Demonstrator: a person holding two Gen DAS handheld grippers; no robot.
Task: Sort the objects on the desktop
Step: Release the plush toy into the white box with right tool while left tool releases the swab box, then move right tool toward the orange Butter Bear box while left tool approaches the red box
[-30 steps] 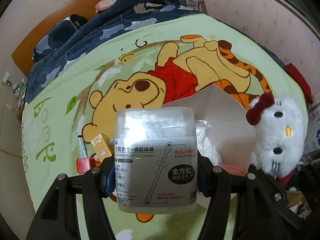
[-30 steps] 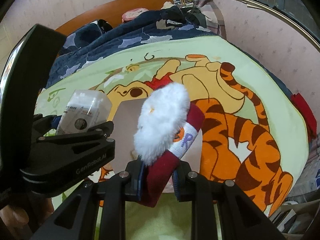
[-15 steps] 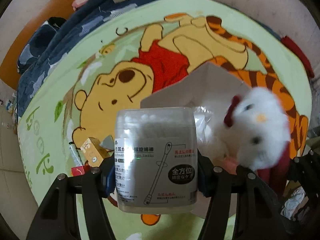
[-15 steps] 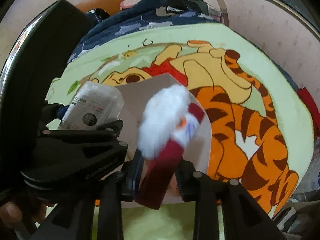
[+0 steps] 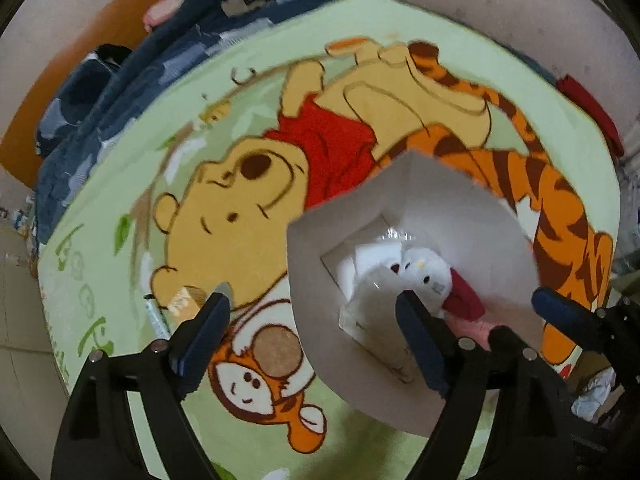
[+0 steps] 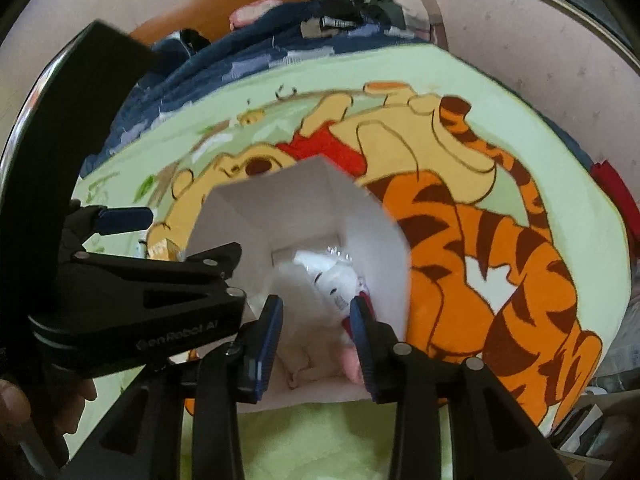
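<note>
A white cardboard box stands open on the cartoon blanket; it also shows in the right wrist view. Inside it lie a white plush cat with a red bow, a clear plastic container and a plastic-wrapped white item. My left gripper is open and empty above the box's left wall. My right gripper is open and empty above the box's inside, just over the plush.
A small tan box and a pen-like item lie on the blanket left of the box. A dark blue quilt covers the bed's far end. The left gripper's body fills the right wrist view's left side.
My left gripper has opened and let go of the cotton swab box. My right gripper has opened and dropped the plush cat into the white box.
</note>
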